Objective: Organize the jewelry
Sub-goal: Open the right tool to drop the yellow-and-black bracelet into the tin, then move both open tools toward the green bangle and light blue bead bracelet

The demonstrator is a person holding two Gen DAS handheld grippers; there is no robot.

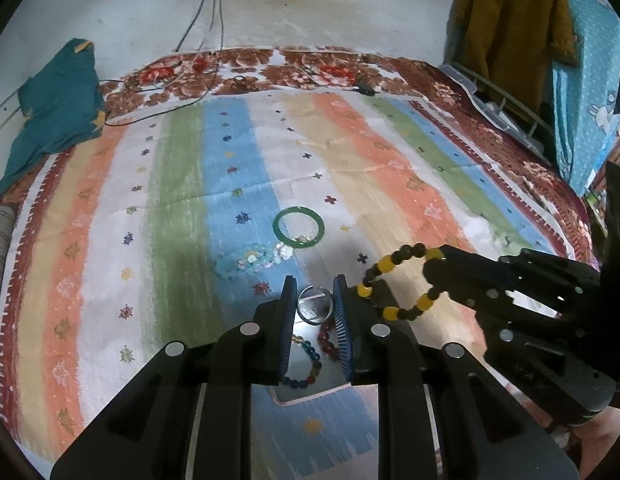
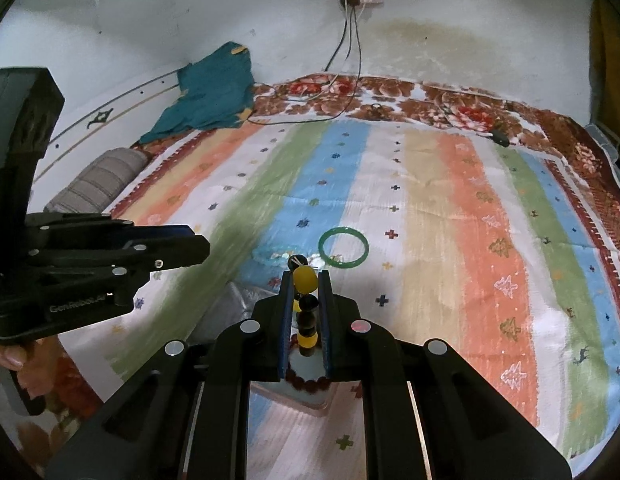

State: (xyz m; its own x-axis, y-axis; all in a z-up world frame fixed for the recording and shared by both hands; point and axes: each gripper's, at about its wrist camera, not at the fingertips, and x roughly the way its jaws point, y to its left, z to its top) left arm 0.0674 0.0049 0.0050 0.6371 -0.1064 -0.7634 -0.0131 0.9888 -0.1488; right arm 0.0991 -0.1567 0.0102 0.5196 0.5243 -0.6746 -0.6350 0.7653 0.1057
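My left gripper (image 1: 315, 289) is shut on a silver ring bangle (image 1: 315, 305) and holds it above a shiny tray (image 1: 310, 394). The tray holds a multicolour bead bracelet (image 1: 308, 364) and a red bead bracelet (image 1: 327, 342). My right gripper (image 2: 306, 280) is shut on a yellow-and-black bead bracelet (image 2: 304, 280), also seen hanging from it in the left wrist view (image 1: 394, 280). A green bangle (image 1: 298, 227) lies on the striped mat, also in the right wrist view (image 2: 343, 247). A pale blue and white bead bracelet (image 1: 252, 260) lies beside it.
The striped mat (image 1: 350, 152) covers a floral blanket (image 1: 294, 64). A teal cloth (image 1: 54, 108) lies at the far left, a grey bolster (image 2: 98, 180) by the wall. Cables (image 1: 206, 20) run from a wall socket. Clothes hang at the right (image 1: 510, 28).
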